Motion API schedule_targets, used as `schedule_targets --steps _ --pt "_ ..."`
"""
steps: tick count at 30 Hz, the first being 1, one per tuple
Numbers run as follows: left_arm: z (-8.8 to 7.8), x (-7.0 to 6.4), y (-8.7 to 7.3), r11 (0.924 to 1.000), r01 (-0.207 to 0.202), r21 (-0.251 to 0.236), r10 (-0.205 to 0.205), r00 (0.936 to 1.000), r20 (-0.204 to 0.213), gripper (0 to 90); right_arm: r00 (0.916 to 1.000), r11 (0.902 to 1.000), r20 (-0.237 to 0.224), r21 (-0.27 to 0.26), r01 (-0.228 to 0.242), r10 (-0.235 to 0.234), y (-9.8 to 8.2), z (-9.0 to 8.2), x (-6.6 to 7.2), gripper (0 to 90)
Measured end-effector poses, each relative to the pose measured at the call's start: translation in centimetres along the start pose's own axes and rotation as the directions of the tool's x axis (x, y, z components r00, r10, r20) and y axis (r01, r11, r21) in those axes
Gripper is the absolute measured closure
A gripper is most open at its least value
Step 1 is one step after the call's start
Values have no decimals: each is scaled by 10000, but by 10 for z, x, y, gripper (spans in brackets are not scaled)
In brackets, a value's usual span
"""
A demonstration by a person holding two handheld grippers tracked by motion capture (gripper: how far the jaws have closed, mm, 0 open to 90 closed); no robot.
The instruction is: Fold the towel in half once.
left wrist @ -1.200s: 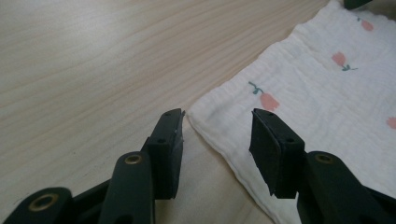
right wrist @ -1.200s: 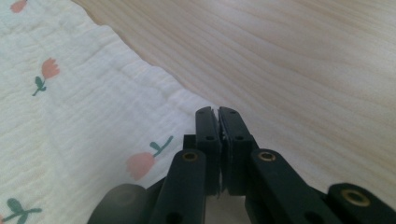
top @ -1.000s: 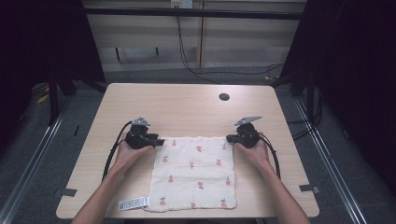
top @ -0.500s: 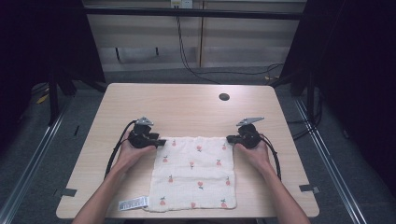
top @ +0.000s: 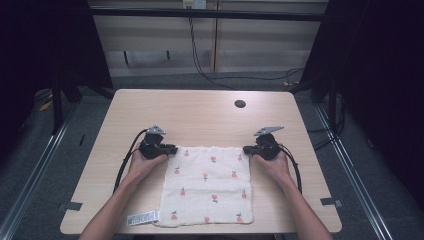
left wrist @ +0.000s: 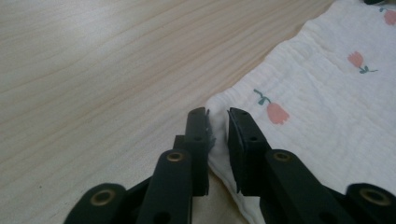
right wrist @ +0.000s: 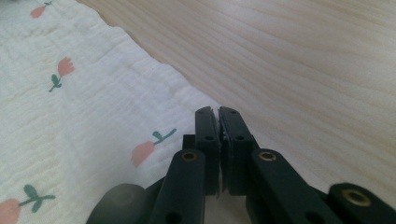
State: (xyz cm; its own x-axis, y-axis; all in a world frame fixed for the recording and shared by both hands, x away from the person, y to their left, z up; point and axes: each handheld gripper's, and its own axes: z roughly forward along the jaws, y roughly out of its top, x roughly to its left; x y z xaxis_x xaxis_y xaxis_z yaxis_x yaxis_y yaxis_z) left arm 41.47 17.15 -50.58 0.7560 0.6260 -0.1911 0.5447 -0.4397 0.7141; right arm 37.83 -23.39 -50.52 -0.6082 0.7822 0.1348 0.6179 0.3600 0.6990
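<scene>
left gripper view: left claw [left wrist: 217, 123] has just been closing around cloth [left wrist: 322, 107] corner.

Cloth [top: 209, 185] flat on the table's [top: 200, 120] near half, label [top: 143, 218] at its left corner (near edge), hole [top: 240, 104] far right.

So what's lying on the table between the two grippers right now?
In the high view, the far edge of the white tulip-print cloth runs between the left gripper and the right gripper; nothing else lies there.

A white cloth [top: 209, 186] printed with small pink flowers lies flat at the table's 6 o'clock edge, label at 7 o'clock.
</scene>
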Motion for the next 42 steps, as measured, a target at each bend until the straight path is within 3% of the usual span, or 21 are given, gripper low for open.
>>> schedule_targets --steps 4,10,19,25,33,38,42 --pt "1 0 -1 10000 21 -27 -21 9997 230 852 10000 9999 -16 48 -94 94 0 -1 -1 872" --pt "1 -11 2 9998 -191 -33 191 9996 212 867 9994 9995 -286 -247 -204 197 1 -6 -1 876" --pt "-17 -7 6 9966 108 -823 -69 9989 474 868 9976 9950 -608 -922 -386 331 5 -19 -3 882" --pt "-29 -2 11 9914 257 -1285 -161 9971 747 872 9968 9869 -565 -1481 -640 562 7 -28 -5 884" --pt "-39 -2 15 9860 109 -1664 27 9967 811 875 9903 9684 -1179 -2291 -988 732 15 -38 -4 884" --pt "-44 -3 18 9825 -4 -1864 149 9970 765 875 9903 9616 -1183 -2555 -1007 723 18 -44 -2 884" --pt "-46 -2 20 9795 163 -2008 26 9956 935 876 9907 9589 -1158 -2653 -1008 721 21 -47 -4 885"
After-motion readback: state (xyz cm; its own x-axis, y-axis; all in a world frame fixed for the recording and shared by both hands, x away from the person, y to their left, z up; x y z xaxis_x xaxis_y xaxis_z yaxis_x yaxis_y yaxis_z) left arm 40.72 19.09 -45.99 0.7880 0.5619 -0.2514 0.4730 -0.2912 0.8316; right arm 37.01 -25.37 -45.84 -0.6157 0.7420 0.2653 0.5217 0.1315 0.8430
